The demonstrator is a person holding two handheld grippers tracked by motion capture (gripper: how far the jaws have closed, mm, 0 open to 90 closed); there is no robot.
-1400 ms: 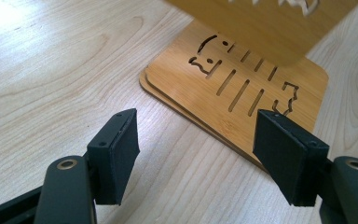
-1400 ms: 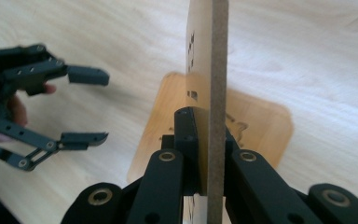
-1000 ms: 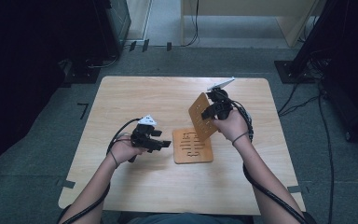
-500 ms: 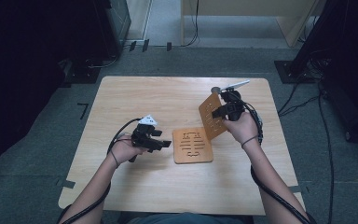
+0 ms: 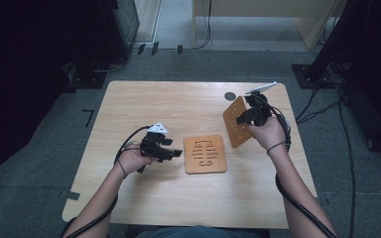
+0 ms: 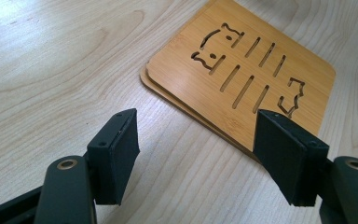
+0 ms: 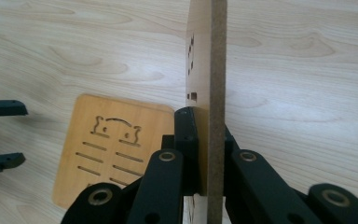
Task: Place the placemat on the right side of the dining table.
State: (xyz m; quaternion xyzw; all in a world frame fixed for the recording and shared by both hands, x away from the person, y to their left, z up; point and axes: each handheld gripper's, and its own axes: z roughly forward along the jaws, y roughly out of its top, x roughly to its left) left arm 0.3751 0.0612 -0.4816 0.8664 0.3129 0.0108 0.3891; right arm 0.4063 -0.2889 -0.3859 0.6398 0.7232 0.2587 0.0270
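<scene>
Near the right edge of the table (image 5: pixel 144 99), toward its far right corner, the right claw (image 5: pixel 243 118) holds a lifted trivet (image 5: pixel 235 126) — a slotted wooden board, raised off the surface and standing close to on edge, one face turned toward the table's middle. In the right gripper view the jaws are clamped on both faces of that board (image 7: pixel 205 70), pads flat against the wood, no gap visible; the board's edge runs straight up between them.

At the middle of the table, slightly toward the near edge, a stack (image 5: pixel 206 154) of like trivets lies flat. The left gripper view shows at least two boards there, the upper one (image 6: pixel 242 79) slightly offset from the one beneath.

The left claw (image 5: pixel 174 153) sits just left of the stack, pointing at it along the table, low and near level. Its jaws stand partly open and hold nothing; they bracket the stack's near corner without touching it, the right pad (image 6: pixel 286 158) overlapping the board's edge in the picture.

Judgement: the left hand is the nearer to the stack. The coming move turns on one relation — the stack lies directly ahead of the left claw, thin edge presented, so the jaws would need to take that edge.
</scene>
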